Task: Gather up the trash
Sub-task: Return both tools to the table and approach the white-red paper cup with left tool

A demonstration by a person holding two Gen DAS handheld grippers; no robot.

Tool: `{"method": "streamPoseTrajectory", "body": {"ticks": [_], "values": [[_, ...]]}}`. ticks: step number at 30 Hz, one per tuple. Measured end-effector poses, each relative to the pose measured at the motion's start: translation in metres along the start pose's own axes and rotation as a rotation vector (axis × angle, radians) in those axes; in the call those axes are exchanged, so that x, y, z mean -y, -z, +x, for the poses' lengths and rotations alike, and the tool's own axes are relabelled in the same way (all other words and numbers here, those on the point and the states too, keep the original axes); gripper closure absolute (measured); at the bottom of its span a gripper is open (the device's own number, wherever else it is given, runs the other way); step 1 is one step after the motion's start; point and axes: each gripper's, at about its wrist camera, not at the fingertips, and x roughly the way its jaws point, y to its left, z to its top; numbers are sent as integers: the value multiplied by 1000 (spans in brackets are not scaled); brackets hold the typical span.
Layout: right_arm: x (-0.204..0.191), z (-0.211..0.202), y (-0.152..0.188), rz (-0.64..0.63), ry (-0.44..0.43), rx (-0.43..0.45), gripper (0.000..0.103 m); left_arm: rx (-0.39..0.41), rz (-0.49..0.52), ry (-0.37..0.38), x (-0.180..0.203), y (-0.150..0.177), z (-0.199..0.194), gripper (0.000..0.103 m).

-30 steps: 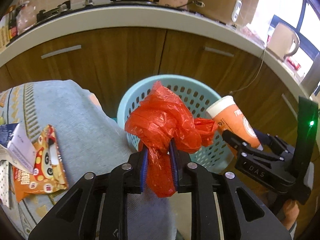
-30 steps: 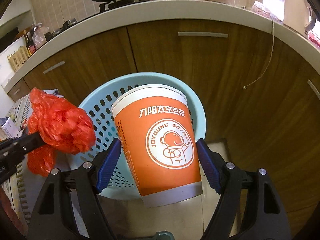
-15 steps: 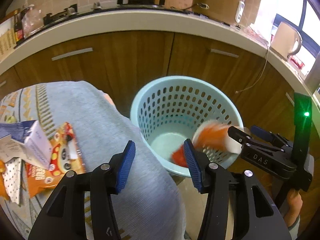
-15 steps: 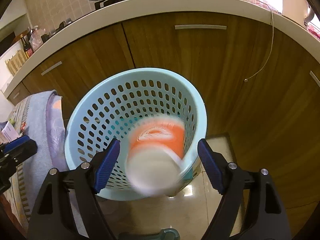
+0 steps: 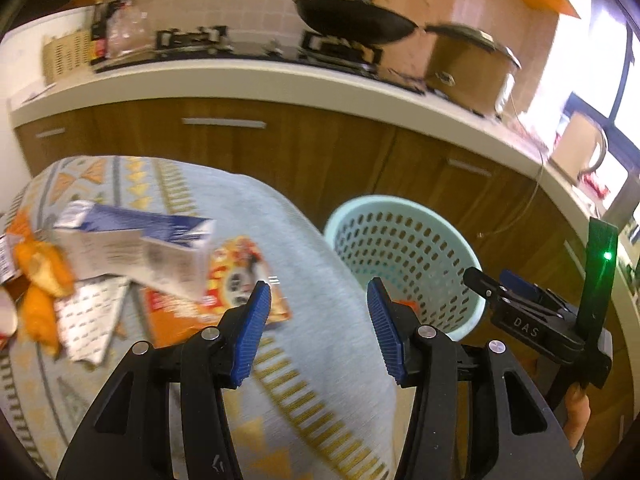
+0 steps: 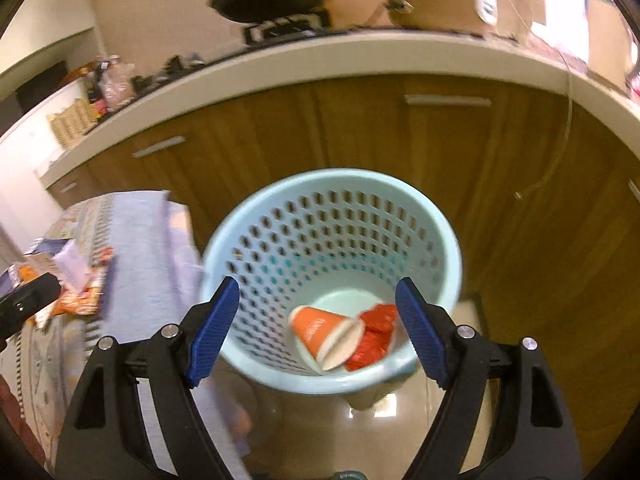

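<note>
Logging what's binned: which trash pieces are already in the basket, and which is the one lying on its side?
The orange paper cup and red plastic bag are in the blue basket. The cup lies on its side; carton and snack wrapper remain on the cloth.

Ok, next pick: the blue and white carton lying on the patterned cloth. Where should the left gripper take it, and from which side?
A judgement: the blue and white carton lies flat on other wrappers on the patterned cloth, tilted. Grip across its narrow width near the middle, coming from above, with the open left gripper turned crosswise to its long axis. The image is blurred, so its exact edges are unclear.
</note>
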Motion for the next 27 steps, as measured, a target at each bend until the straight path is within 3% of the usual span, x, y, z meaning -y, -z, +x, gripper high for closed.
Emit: {"method": "streamPoseTrajectory", "body": {"ticks": [6,10,16,18,27], "values": [[-63,-25,-1,-104,-109,63,28,94,-87,-70,-47,10,-53,54],[-104,-32,0,-164,-165,70,38,157,-163,-166,-94,21,-95,54],[-165,-29,16,-227,-266,40,39,194,-288,-304,-166,40,-138,29],[-184,-25,23,-250,-301,26,39,177,-319,-361,-189,46,-141,24],[-236,-9,46,-345,-388,4,39,102,-427,-405,-247,51,-111,17]]}}
